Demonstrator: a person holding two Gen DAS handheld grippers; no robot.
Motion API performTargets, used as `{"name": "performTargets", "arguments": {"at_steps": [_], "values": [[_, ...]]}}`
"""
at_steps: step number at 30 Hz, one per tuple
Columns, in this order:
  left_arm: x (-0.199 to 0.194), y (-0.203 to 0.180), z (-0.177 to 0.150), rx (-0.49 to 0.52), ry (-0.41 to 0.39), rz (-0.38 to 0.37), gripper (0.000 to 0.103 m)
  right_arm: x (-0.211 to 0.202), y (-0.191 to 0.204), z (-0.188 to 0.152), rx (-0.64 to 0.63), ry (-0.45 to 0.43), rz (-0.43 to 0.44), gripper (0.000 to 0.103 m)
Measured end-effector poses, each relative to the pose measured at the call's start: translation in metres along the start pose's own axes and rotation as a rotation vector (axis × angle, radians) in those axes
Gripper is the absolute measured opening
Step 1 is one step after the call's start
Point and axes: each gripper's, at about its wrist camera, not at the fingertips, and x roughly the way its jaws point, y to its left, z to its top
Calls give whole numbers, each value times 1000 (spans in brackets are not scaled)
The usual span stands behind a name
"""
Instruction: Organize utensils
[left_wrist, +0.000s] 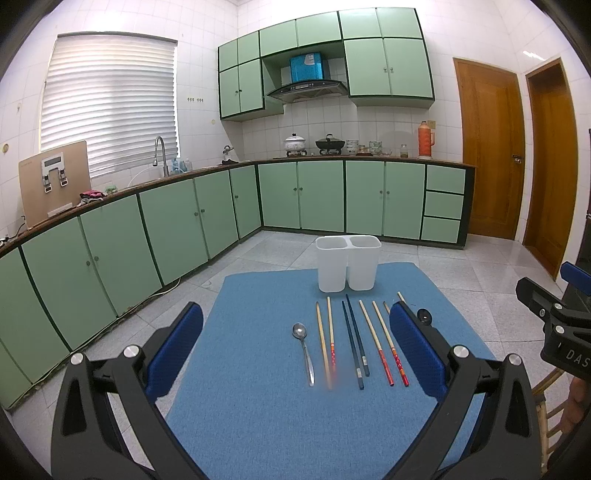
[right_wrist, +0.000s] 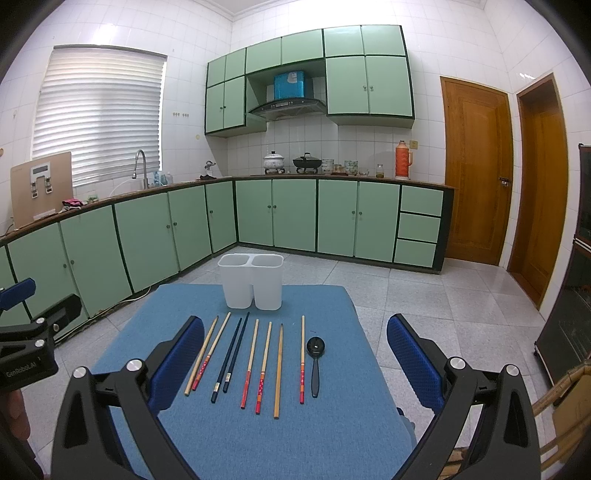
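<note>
Home kitchen: green cabinets (left_wrist: 321, 195), sink faucet (left_wrist: 159, 153), range hood (left_wrist: 307, 89).

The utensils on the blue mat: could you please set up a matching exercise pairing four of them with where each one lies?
Things:
1. metal spoon
2. black spoon
3. dark blue chopsticks
4. white holder

Places:
A. far edge of the mat, upright
B. right end of the row
C. left end of the row
D. within the row, among the wooden chopsticks

Pairs: 1-C, 2-B, 3-D, 4-A
</note>
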Motion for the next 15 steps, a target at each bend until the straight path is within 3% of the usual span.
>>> {"name": "performTargets", "arguments": {"at_steps": [15], "values": [[6,3,0,-1,2,2,98,0,0,0,0,1,1,97]]}}
